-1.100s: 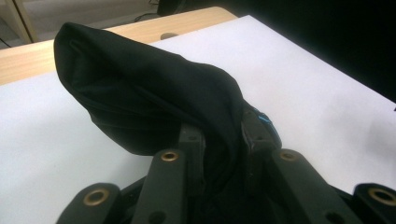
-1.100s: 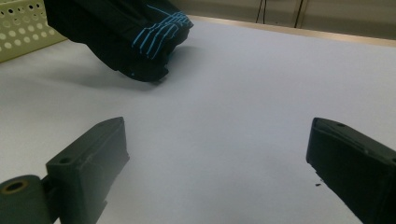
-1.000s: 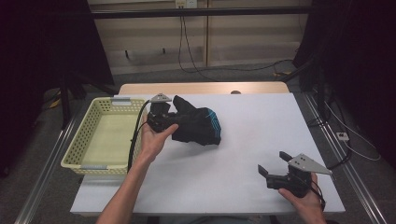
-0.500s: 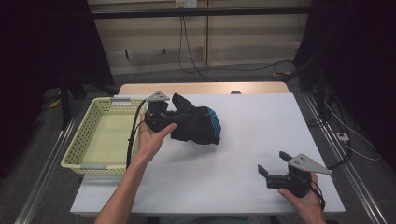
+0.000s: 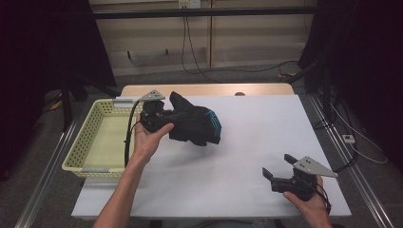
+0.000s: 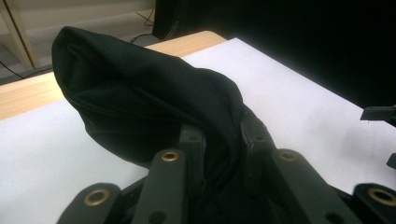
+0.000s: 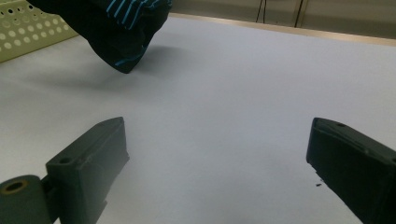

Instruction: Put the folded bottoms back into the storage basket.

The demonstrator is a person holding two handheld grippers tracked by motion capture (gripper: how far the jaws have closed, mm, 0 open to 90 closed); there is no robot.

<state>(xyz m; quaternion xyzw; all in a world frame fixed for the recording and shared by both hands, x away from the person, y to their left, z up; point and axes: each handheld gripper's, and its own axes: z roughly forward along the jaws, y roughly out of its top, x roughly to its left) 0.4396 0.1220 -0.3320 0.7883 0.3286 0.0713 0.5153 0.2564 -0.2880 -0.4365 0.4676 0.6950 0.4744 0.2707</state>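
Note:
A black garment with blue stripes (image 5: 195,124) hangs bunched above the white table, just right of the yellow basket (image 5: 90,142). My left gripper (image 5: 160,116) is shut on its left end, and the black cloth (image 6: 154,102) is pinched between the jaws in the left gripper view. The garment's striped lower end (image 7: 126,28) hangs off the tabletop in the right gripper view. My right gripper (image 5: 276,167) rests at the table's front right corner, jaws wide open (image 7: 219,154) with nothing between them, far from the garment.
The white sheet (image 5: 247,142) covers most of the table, with a wooden strip (image 5: 204,89) along its far edge. The perforated basket sits at the table's left side. Cables run over the floor behind the table and to its right.
My left hand has lifted the garment a little higher off the table. The right gripper has stayed where it was.

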